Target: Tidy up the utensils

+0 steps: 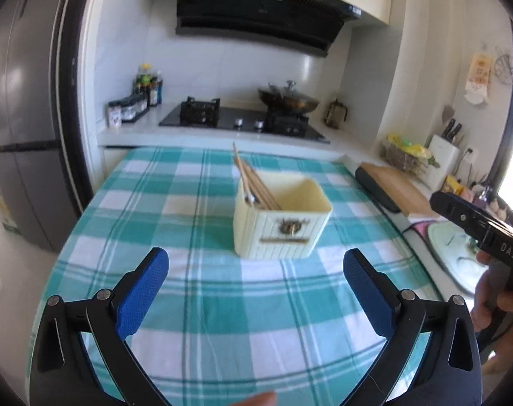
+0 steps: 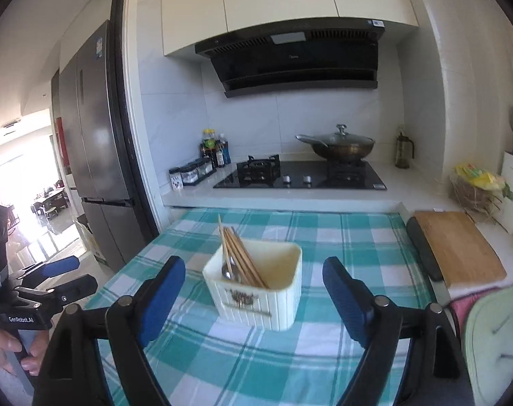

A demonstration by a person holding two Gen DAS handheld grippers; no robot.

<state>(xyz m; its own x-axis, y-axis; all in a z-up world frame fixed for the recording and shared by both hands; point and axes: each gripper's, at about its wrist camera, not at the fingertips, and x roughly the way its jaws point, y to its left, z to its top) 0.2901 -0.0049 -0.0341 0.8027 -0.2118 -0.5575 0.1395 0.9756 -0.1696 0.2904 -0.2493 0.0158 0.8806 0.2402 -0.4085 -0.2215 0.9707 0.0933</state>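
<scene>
A cream ribbed utensil box [image 1: 283, 226] stands on the green-and-white checked tablecloth [image 1: 202, 291]. Wooden chopsticks [image 1: 253, 182] and metal spoons [image 1: 249, 198] lean in its left side. My left gripper [image 1: 256, 255] is open just short of the box, with nothing between its blue pads. In the right wrist view the same box [image 2: 256, 301] with chopsticks [image 2: 242, 257] and a spoon [image 2: 227, 272] sits just beyond my right gripper [image 2: 253, 263]. That gripper is open too, its fingers empty and apart from the box. A hand [image 1: 490, 291] holds the right gripper's body at the right edge.
Behind the table runs a counter with a black gas hob [image 2: 300, 176], a lidded wok [image 2: 337, 145] and condiment bottles [image 2: 212, 150]. A wooden cutting board [image 2: 456, 247] lies to the right, a knife block [image 1: 442, 155] beyond it. A grey fridge [image 2: 93, 142] stands on the left.
</scene>
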